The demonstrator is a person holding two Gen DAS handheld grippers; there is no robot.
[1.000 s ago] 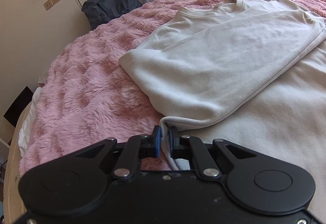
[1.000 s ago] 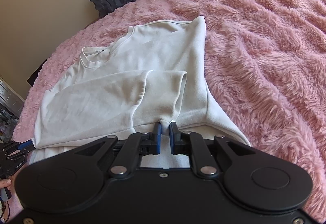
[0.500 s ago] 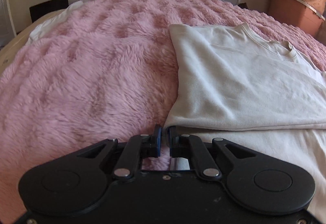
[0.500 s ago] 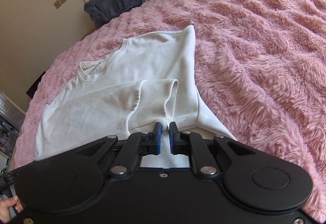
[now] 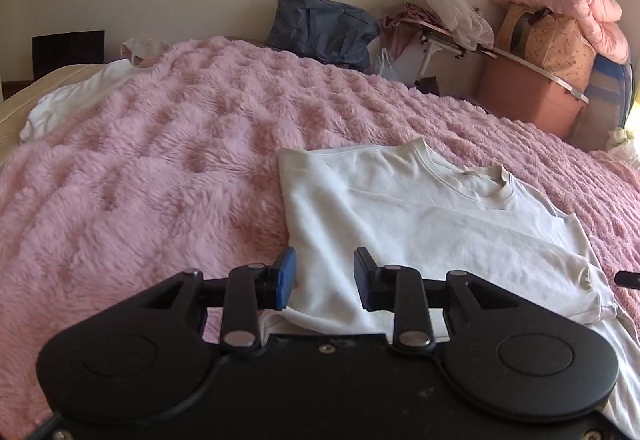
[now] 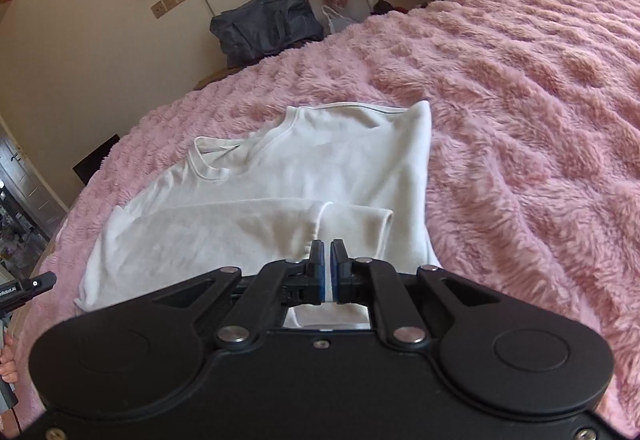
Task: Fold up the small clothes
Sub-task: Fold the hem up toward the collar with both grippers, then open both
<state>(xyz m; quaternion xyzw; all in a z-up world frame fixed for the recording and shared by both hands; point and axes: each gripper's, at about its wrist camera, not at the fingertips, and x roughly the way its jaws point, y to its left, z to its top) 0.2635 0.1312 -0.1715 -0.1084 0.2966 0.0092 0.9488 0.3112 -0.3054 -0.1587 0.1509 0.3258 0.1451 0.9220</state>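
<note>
Letting go of the fabric, the left gripper (image 5: 324, 272) is now standing with its jaws spread wide, where half a second ago they were pinched on the hem of the white T-shirt (image 5: 420, 232). That release suggests the bottom-edge fold is being laid down on this side. The shirt is lying on the pink fluffy blanket (image 5: 152, 176), collar toward the far side, its near left corner sitting just between and beyond the parted fingers. The right gripper (image 6: 325, 264) is staying nearly closed, seemingly clamping a bunched fold of the shirt's near edge, with the folded-over sleeve lying directly beyond its fingertips.
</note>
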